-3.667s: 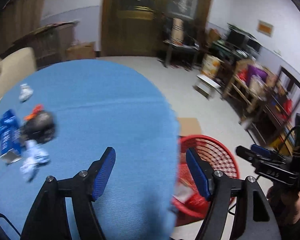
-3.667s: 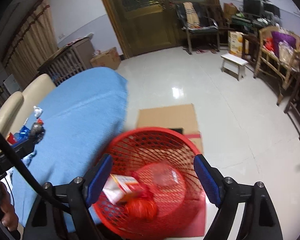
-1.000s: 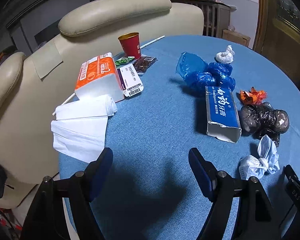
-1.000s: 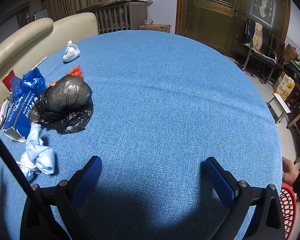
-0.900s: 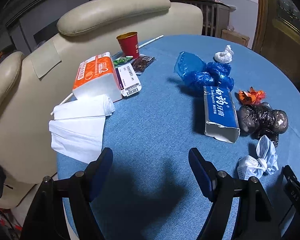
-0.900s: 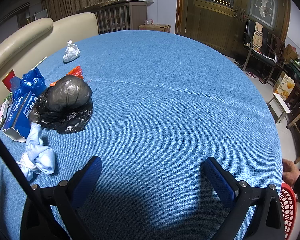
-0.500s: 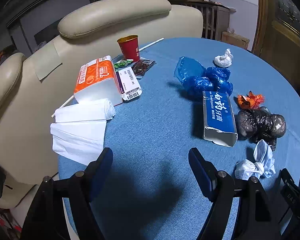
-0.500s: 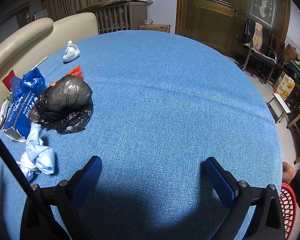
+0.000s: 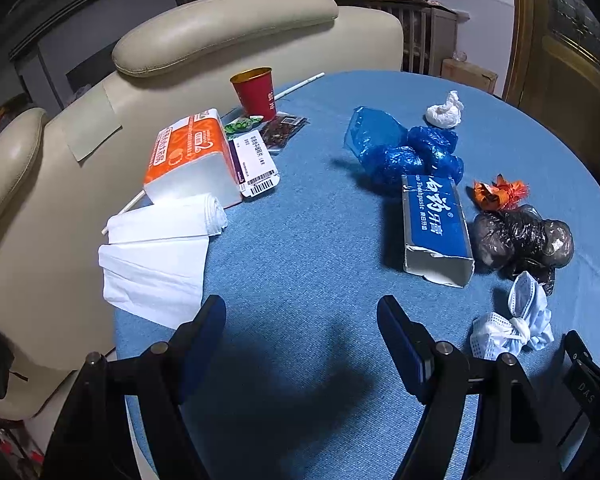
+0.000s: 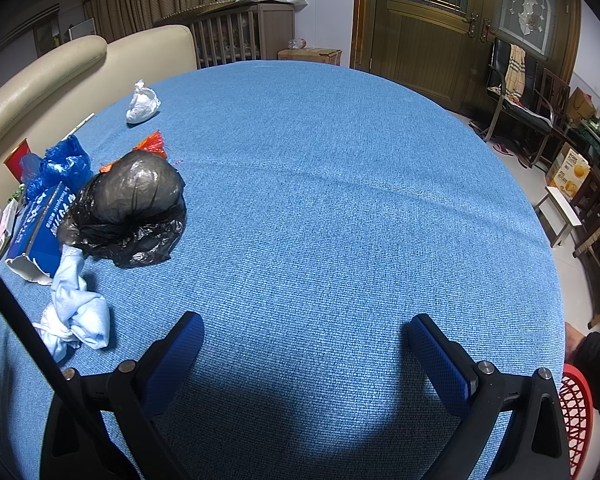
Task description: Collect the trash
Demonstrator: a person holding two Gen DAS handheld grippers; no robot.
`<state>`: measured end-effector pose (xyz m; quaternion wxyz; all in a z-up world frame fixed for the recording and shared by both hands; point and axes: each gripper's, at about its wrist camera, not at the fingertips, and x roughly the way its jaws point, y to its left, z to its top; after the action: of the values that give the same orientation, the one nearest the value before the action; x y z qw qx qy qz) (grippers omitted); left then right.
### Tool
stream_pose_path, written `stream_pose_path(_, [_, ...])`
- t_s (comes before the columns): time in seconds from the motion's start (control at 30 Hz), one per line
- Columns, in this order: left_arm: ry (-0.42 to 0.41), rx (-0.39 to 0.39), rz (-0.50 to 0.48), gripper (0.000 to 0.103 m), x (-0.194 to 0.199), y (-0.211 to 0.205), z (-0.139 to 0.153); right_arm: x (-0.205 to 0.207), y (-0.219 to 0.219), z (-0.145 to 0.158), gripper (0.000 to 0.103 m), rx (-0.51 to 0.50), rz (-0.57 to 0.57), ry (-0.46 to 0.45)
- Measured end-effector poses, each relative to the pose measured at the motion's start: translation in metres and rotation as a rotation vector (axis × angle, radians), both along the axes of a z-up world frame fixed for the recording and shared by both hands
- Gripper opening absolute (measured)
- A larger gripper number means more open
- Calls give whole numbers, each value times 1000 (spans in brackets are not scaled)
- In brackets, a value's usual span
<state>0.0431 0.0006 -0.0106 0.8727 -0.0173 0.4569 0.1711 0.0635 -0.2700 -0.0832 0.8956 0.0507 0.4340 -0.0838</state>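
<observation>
Trash lies on the blue round table (image 9: 320, 240): a blue toothpaste box (image 9: 434, 226), a black plastic bag (image 9: 522, 238), crumpled face masks (image 9: 516, 324), blue plastic bags (image 9: 404, 150), an orange wrapper (image 9: 498, 192) and a white knotted wad (image 9: 445, 110). My left gripper (image 9: 302, 334) is open and empty above bare cloth, short of the box. My right gripper (image 10: 306, 344) is open and empty over the table's near side; the black bag (image 10: 128, 208) and masks (image 10: 76, 316) lie to its left. The red basket's rim (image 10: 578, 412) shows at the lower right.
An orange tissue pack (image 9: 190, 156), white folded tissues (image 9: 160, 260), a red paper cup (image 9: 254, 92), a barcode card and snack packets sit at the table's left by the cream sofa (image 9: 204, 40). Wooden doors, chairs and a stool stand beyond the table.
Over the last second the left gripper has drifted slightly back and up, so the trash sits a little lower in its view. The right gripper has not moved. Both stay open.
</observation>
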Motion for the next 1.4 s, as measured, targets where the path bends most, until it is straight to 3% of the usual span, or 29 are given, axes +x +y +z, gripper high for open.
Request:
stream_pose_path(0.5, [-16,-39,-29,78,-2,0,-1,0,0,0,103,0,0,0])
stream_pose_path(0.93, [-90,-170,-63,78,-17,14,8,0,0,0,103,0,0,0])
stream_pose_path(1.23, [-71,-264,-206,78,-27,7,-7,0,0,-1,103,-1,0,1])
stream_pose_path(1.4, [-72,-269,-283,78,-32,5,-9,0,0,-3,103,-1,-1,1])
